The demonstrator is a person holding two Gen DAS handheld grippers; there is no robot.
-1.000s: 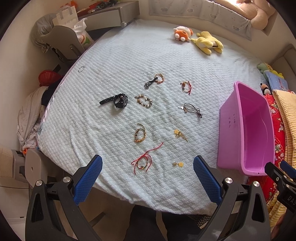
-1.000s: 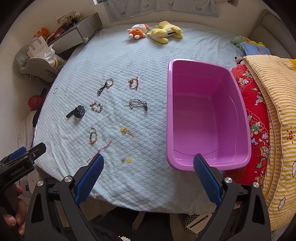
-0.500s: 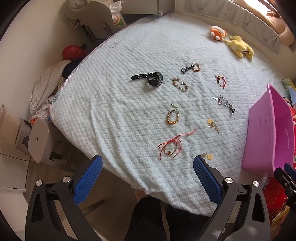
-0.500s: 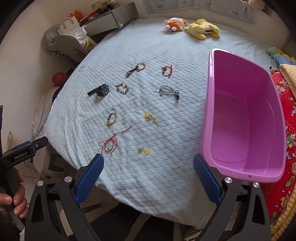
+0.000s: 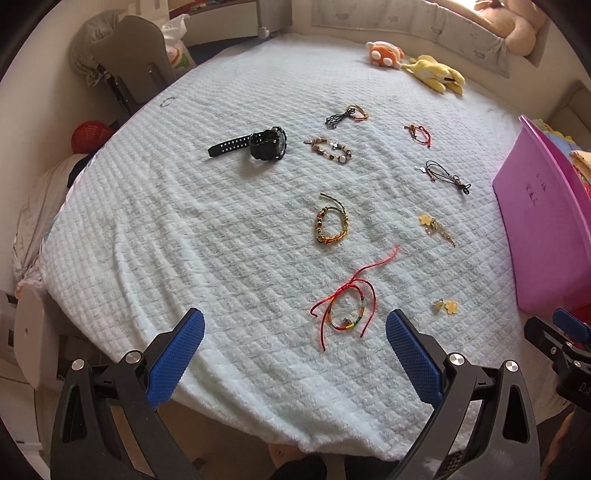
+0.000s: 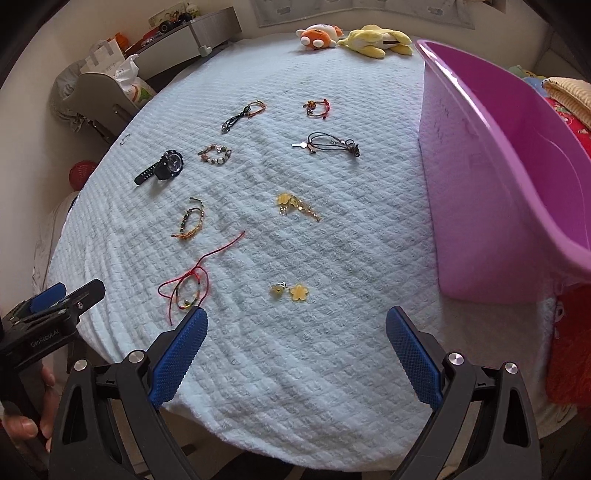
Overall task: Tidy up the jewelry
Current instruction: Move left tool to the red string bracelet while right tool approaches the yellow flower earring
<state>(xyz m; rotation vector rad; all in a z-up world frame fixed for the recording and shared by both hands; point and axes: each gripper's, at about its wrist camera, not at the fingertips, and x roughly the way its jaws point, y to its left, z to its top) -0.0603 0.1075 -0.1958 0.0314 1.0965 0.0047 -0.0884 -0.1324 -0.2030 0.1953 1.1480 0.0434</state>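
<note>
Several jewelry pieces lie spread on a pale blue quilted bed (image 5: 184,240). Nearest is a red string bracelet (image 5: 347,306) (image 6: 188,288). Yellow flower earrings (image 5: 447,305) (image 6: 291,291) lie to its right. Farther back are a multicolour beaded bracelet (image 5: 330,225), a gold flower piece (image 6: 297,206), a black watch (image 5: 258,144) (image 6: 162,168) and a black cord necklace (image 6: 332,144). My left gripper (image 5: 293,343) hovers open just short of the red string bracelet. My right gripper (image 6: 295,343) hovers open just short of the flower earrings. An empty pink bin (image 6: 517,166) stands at the right.
Two plush toys (image 6: 354,35) lie at the far end of the bed. A grey chair (image 5: 140,74) and shelf stand past the left edge. A red and a yellow striped blanket (image 6: 569,107) lie beyond the bin. A small ring (image 5: 168,101) sits near the bed's left edge.
Both grippers have come lower and closer over the bed's near edge, so the jewelry looks larger. The right one turned left, off the bin. Both stay open.
</note>
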